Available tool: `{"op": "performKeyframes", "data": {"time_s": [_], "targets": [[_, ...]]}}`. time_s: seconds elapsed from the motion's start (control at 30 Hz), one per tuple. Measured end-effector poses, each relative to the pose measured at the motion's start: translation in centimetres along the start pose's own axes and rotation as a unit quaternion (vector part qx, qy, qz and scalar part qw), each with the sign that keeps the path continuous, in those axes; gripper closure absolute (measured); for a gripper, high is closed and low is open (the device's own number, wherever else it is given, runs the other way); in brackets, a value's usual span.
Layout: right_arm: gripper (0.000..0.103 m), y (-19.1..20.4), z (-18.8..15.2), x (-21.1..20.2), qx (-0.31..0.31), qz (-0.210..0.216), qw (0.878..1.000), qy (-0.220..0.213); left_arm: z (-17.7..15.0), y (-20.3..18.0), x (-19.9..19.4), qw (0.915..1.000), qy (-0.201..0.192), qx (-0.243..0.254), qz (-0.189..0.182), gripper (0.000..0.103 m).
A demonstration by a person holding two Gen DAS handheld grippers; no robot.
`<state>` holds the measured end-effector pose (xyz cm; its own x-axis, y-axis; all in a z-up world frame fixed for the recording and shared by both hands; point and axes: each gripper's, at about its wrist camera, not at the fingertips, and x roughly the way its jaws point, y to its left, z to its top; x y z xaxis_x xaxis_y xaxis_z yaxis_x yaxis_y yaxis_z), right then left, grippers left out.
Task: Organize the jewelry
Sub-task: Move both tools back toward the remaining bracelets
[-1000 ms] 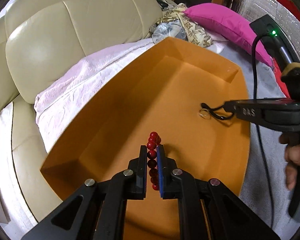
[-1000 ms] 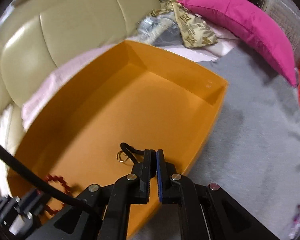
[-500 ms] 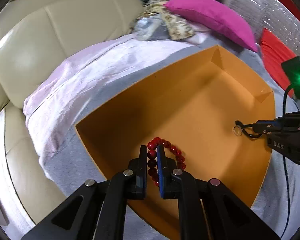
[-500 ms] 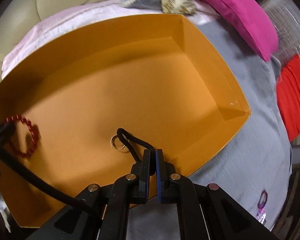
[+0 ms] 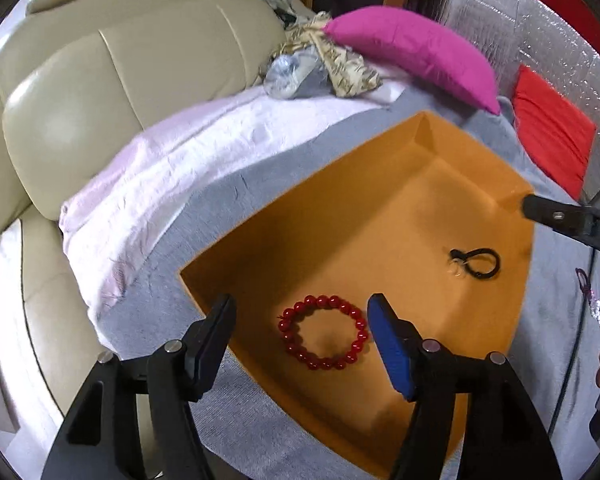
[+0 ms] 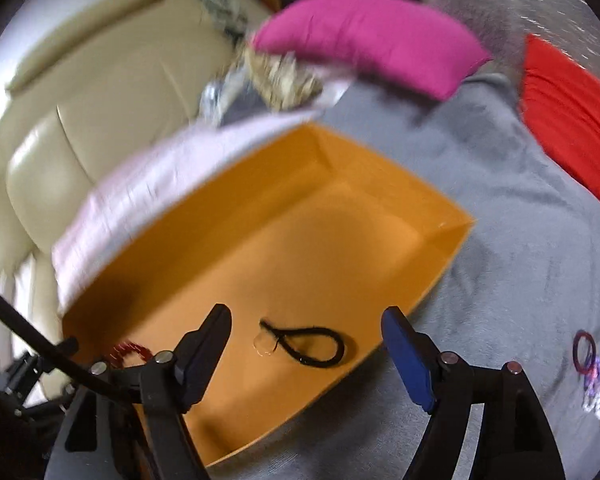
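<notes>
1. left gripper (image 5: pixel 302 326) is spread wide and holds nothing; the red bead bracelet (image 5: pixel 324 333) lies flat on the floor of the orange box (image 5: pixel 380 208).
2. right gripper (image 6: pixel 306 338) also gapes, empty, above the black cord loop with a ring (image 6: pixel 308 345) in the same box.

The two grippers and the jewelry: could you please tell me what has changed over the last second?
Both let go. The left gripper opened, leaving the red bead bracelet flat in the orange box. The right gripper opened, dropping the black cord with its ring there. Both backed away. The box stayed on the grey blanket.
</notes>
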<state>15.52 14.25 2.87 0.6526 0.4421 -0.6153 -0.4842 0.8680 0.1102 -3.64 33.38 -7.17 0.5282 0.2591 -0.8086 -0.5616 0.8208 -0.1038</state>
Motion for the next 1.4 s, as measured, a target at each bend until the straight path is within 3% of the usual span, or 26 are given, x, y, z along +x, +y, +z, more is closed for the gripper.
{"op": "performKeyframes", "data": {"time_s": [0.17,0.37,0.43,0.67,0.83,1.07,1.4], "targets": [[0.023,-3.2,-2.8,-6.4,0.042,0.007,0.995,-0.093,-0.5,-1.0,-2.7,0.9991,-0.041,0.01,-0.002,0.034],[0.009,-7.8,-9.8,-13.2,0.067,-0.05,0.982,-0.167,-2.3,-5.3,-5.3,0.9953,-0.078,0.056,-0.011,0.033],[0.005,-9.7,-12.9,-15.0,0.083,-0.068,0.979,-0.173,-3.0,-7.0,-5.8,0.994,-0.081,0.071,-0.02,0.032],[0.004,-16.7,-22.1,-18.9,0.15,-0.137,0.965,-0.168,-5.0,-12.5,-5.7,0.9888,-0.067,0.128,-0.038,0.031],[0.005,-21.4,-26.6,-19.9,0.199,-0.142,0.955,-0.167,-6.6,-15.5,-5.1,0.9852,-0.056,0.156,-0.045,0.031],[0.008,-24.5,-29.4,-20.1,0.235,-0.154,0.944,-0.176,-7.9,-19.3,-4.5,0.9795,-0.043,0.19,-0.054,0.031],[0.008,-26.0,-29.4,-19.2,0.241,-0.17,0.939,-0.176,-8.8,-21.8,-2.1,0.9757,-0.019,0.211,-0.055,0.031]]}}
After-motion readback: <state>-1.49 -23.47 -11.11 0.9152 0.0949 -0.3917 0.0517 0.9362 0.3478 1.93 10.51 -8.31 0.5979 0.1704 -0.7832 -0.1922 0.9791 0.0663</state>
